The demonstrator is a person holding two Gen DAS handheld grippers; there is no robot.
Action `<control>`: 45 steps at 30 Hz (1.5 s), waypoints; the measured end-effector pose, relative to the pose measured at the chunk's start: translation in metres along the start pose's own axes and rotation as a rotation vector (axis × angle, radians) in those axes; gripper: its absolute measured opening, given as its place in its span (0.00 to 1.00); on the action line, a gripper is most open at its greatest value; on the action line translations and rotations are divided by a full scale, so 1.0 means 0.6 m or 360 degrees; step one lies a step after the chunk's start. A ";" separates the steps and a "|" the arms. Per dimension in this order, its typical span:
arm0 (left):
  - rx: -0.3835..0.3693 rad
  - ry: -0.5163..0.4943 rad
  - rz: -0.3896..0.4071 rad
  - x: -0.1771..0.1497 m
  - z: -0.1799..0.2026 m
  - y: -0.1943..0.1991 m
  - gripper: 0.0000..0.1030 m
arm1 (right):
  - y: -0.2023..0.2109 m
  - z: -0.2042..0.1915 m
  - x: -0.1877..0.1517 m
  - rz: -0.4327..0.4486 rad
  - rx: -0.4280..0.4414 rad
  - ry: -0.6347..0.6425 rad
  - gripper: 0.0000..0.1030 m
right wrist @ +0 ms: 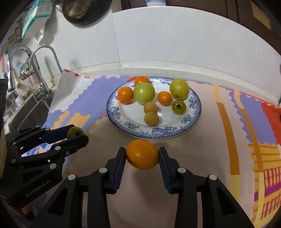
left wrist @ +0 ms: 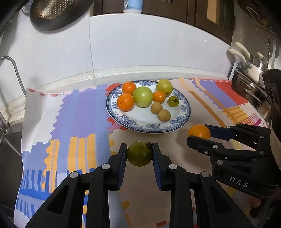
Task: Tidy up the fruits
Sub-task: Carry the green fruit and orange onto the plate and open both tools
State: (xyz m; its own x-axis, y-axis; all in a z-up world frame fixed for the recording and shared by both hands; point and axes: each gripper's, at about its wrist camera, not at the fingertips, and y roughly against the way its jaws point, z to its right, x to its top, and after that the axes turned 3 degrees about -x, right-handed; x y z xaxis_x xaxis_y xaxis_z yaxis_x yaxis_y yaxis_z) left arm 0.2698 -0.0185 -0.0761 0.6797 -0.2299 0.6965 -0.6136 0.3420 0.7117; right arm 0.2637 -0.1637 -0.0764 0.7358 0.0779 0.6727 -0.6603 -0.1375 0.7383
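Observation:
A blue-and-white plate point(left wrist: 182, 121) point(right wrist: 175, 135) sits on the patterned mat and holds several fruits: oranges, two large green ones, two brown longans and a small green tomato point(left wrist: 173, 101) point(right wrist: 178, 107). My left gripper point(left wrist: 139, 154) is shut on a green tomato point(left wrist: 139, 156), just in front of the plate; it also shows in the right wrist view point(right wrist: 74, 131). My right gripper point(right wrist: 142, 155) is shut on an orange point(right wrist: 142, 154), near the plate's front rim; the orange shows in the left wrist view point(left wrist: 199, 131).
The colourful mat point(left wrist: 79, 114) covers the counter up to the white tiled wall. A sink with taps point(right wrist: 40, 77) lies at the left. A metal rack with pots point(left wrist: 249, 84) stands at the right. A dark strainer point(left wrist: 58, 12) hangs on the wall.

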 end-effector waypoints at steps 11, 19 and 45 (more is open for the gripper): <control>-0.0019 -0.0013 0.0108 0.012 0.021 0.046 0.28 | 0.060 0.005 0.006 0.0121 -0.0005 -0.0019 0.38; -0.0021 -0.0033 0.0192 0.030 0.037 0.072 0.28 | 0.097 0.010 0.017 0.0214 -0.0009 -0.0020 0.38; 0.0038 -0.0059 0.0174 0.102 0.030 -0.004 0.28 | 0.045 0.047 0.080 0.0248 -0.0031 -0.0003 0.38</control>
State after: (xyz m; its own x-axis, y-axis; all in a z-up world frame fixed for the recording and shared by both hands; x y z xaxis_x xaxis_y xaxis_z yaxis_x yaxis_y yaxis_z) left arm 0.3060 -0.0498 -0.0335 0.5931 -0.2261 0.7727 -0.6930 0.3451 0.6329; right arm 0.2854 -0.1916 -0.0253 0.6245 0.0552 0.7791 -0.7693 -0.1286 0.6258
